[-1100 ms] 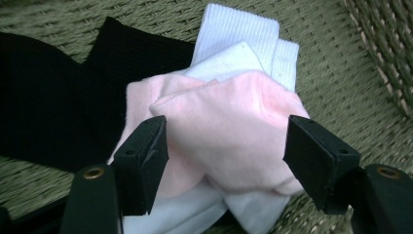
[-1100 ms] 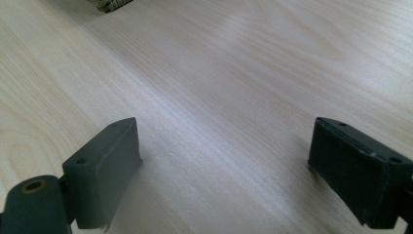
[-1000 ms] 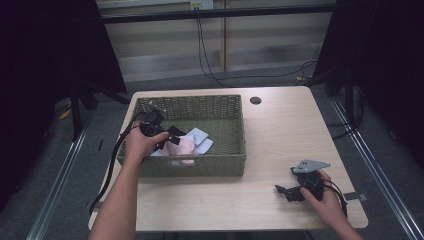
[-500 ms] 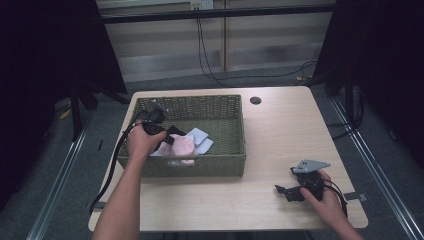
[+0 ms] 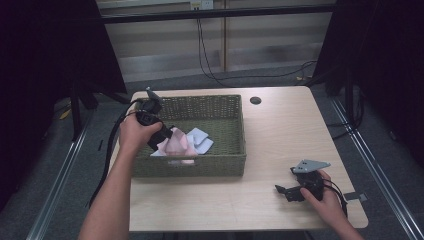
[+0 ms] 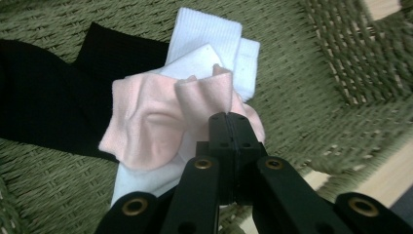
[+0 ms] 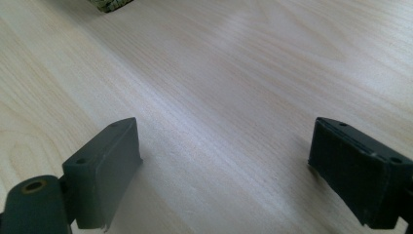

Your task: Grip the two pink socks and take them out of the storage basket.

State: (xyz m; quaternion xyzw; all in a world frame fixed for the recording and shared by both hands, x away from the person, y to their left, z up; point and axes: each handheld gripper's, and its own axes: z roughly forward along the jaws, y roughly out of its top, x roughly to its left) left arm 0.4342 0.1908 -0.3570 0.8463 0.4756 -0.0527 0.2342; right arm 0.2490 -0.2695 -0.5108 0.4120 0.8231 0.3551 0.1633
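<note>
While the left gripper [image 5: 167, 134] sat left of centre in the high view, it pinched a crumpled pink cloth [image 5: 176, 144] inside the green woven basket [image 5: 220, 162]. Its own view showed jaws clamped on that cloth [image 6: 160, 122], probably mid-lift; clearing the rim seemed next. Lower right, the right gripper [image 7: 224, 170] rested wide apart over the pale wooden table [image 7: 234, 73].
</note>
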